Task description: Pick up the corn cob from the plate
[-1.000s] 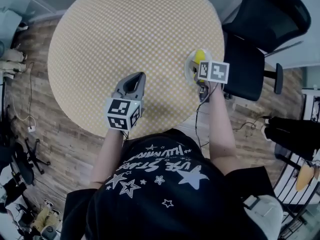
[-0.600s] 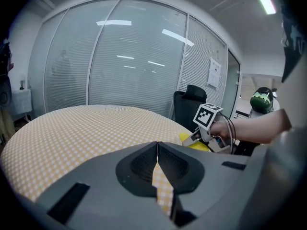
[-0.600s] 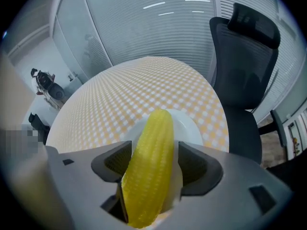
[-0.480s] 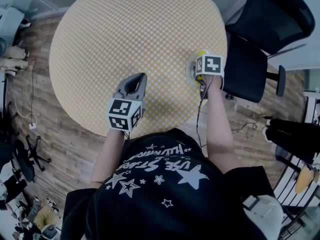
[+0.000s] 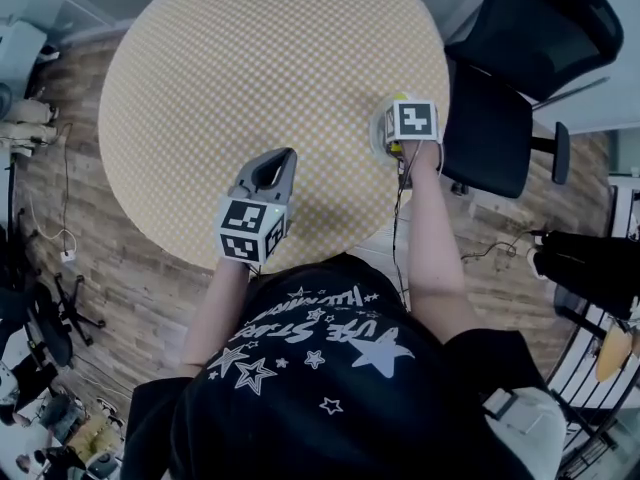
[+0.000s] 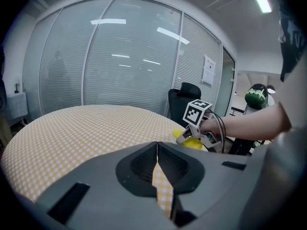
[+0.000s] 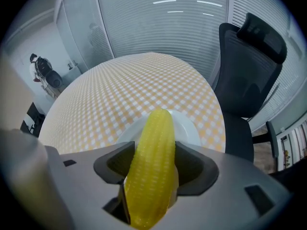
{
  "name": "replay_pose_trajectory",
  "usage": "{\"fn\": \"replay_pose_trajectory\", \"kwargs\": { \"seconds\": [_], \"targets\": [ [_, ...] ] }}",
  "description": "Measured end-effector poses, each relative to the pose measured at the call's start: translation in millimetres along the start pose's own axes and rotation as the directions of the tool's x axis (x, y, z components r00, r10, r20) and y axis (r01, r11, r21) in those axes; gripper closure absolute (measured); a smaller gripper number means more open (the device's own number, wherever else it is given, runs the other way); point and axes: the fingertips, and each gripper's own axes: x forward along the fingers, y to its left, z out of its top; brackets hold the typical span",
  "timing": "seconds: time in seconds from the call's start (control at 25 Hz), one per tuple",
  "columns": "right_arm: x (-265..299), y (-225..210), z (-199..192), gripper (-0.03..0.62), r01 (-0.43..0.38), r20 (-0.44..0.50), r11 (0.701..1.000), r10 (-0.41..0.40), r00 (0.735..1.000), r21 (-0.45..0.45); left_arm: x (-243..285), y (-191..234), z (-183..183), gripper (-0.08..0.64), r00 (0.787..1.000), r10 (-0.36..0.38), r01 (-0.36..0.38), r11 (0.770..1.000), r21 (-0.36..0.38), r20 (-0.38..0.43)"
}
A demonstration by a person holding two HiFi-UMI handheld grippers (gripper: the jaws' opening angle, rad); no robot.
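Observation:
A yellow corn cob (image 7: 153,162) lies on a small white plate (image 7: 188,128) near the right edge of the round checked table (image 5: 270,58). My right gripper (image 7: 152,150) points steeply down over the plate. Its jaws have just been closing, and they now press on both sides of the cob. In the head view its marker cube hides most of the cob; only a yellow tip (image 5: 399,98) and the plate's rim (image 5: 379,128) show. My left gripper (image 5: 272,163) hovers over the near part of the table, shut and holding nothing (image 6: 157,145).
A black office chair (image 5: 540,28) stands close to the table's right side, just beyond the plate. Wooden floor with cables surrounds the table. The person's arms reach in from the bottom of the head view.
The right gripper's cube has shifted slightly up and left and tipped over the plate, covering more of the corn cob. The left gripper has stayed in place.

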Motion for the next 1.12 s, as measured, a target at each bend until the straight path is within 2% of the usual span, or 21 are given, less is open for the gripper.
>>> {"fn": "replay_pose_trajectory", "kwargs": {
  "seconds": [0.2,0.4,0.52,0.6,0.8,1.0,1.12],
  "targets": [
    [-3.8,4.6,1.9,0.324,-0.035,0.033,0.999,0.035,0.999,-0.006,-14.7,11.1,-1.2,0.551,1.000,0.024,-0.024,1.000,0.004,0.004],
    [-30.6,10.5,16.8,0.325,-0.031,0.210,0.999,0.026,0.977,0.020,-29.1,19.4,-1.3,0.551,1.000,0.026,-0.027,1.000,0.016,0.017],
    [-54.4,28.9,21.5,0.325,-0.061,0.278,0.998,0.051,0.959,0.027,-43.3,28.1,-1.5,0.551,0.999,0.015,-0.016,1.000,0.020,0.033],
    [-72.3,44.1,24.8,0.325,-0.100,0.329,0.994,0.078,0.941,0.052,-52.7,35.1,-0.5,0.551,0.999,0.002,-0.003,1.000,0.017,0.043],
    [-118.0,78.3,23.5,0.325,-0.199,0.472,0.969,0.109,0.875,0.144,-82.2,45.9,0.8,0.551,0.997,-0.046,0.043,0.998,0.050,0.062],
    [-157.0,125.3,12.0,0.325,-0.261,0.559,0.951,0.126,0.820,0.169,-119.9,73.5,-4.6,0.551,0.994,-0.064,0.061,0.997,0.038,0.087],
    [-169.8,151.8,-2.5,0.325,-0.258,0.582,0.950,0.112,0.805,0.174,-138.5,88.6,-8.1,0.551,0.992,-0.073,0.069,0.997,0.041,0.102]
  ]
}}
